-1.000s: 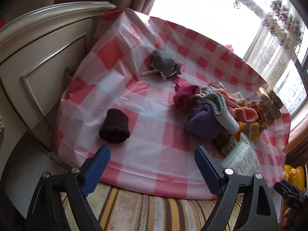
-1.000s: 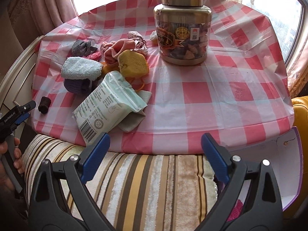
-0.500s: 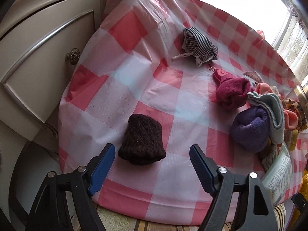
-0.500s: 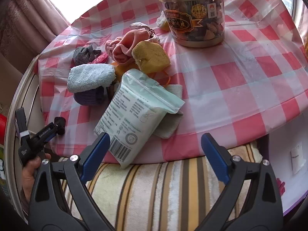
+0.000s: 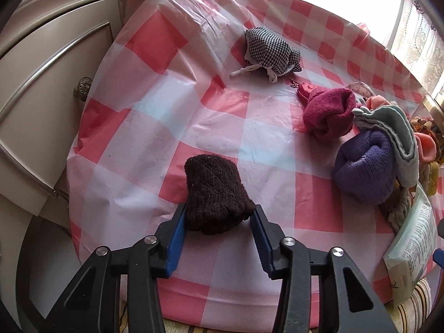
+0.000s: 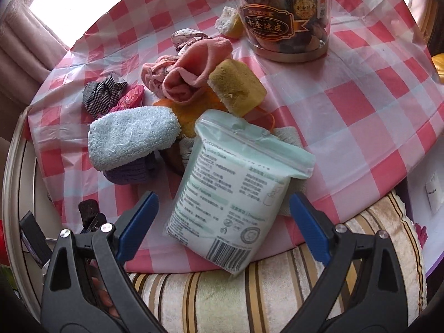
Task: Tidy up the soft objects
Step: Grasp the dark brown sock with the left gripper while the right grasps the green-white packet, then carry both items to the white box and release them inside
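Dark brown knitted roll (image 5: pixel 215 194) lies near the front edge of the red-and-white checked tablecloth (image 5: pixel 166 105), by itself. Left gripper (image 5: pixel 217 223) has just been closing; its blue pads now press the roll's near end from both sides. Past the roll: black-and-white gingham pouch (image 5: pixel 270 51); off to its right, magenta fleece bundle (image 5: pixel 328 112) and purple knit ball (image 5: pixel 363 170). Right gripper (image 6: pixel 223 216) hangs with jaws wide apart over a pale green resealable packet (image 6: pixel 236 191), not touching it.
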Motion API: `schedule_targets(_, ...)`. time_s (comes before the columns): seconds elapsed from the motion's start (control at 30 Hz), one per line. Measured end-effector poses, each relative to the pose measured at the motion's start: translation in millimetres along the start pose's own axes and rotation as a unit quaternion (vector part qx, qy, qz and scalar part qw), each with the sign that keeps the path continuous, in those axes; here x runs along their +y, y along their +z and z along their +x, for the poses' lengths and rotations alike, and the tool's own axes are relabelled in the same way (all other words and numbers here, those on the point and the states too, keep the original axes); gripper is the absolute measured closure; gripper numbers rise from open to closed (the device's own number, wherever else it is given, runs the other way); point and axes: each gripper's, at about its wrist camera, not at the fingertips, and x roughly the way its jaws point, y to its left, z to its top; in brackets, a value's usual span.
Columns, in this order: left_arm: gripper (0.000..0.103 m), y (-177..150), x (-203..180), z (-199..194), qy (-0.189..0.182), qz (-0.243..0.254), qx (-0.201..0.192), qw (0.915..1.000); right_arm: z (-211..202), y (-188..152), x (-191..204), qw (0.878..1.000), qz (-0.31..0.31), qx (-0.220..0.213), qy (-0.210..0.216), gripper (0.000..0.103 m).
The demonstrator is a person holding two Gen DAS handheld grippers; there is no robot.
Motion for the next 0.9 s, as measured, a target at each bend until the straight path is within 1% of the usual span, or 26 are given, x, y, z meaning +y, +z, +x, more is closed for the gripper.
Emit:
schedule_targets(0.1, 0.057, 0.4, 1.9, 0.1, -0.007, -0.005, -0.003, 1.0, 7.7, 1.3, 9.0, 0.999, -0.017, -0.008, -0.038, 0.007)
schedule_targets(0.23, 0.062, -1.4, 6.9, -2.0, -0.024, -0.016, -0.009, 0.9995, 22.4, 1.1, 10.5, 0.998, -0.02, -0.001, -0.064, 0.007)
schedule_targets(0.3, 0.065, -1.8, 8.8, -2.9, -0.034, -0.022, -0.011, 0.9991, 29.0, -0.9, 9.8, 0.997, -0.03, 0.006, -0.067, 0.007)
schedule_targets(0.47, 0.068, -2.6, 9.3, -8.2, -0.043, -0.026, -0.019, 0.9985, 30.7, -2.2, 11.8, 0.995, -0.074, -0.002, -0.072, 0.008)
schedule_targets(0.63, 0.069, -3.7, 7.2, -20.5, -0.059, -0.025, -0.037, 0.9973, 24.7, -8.5, 13.7, 0.992, -0.108, -0.013, -0.065, 0.012)
schedule_targets(0.9, 0.069, -12.1, -4.9, -38.0, -0.082, -0.019, -0.045, 0.9954, 0.9, -24.1, -2.8, 0.988, -0.151, -0.027, -0.016, 0.02)
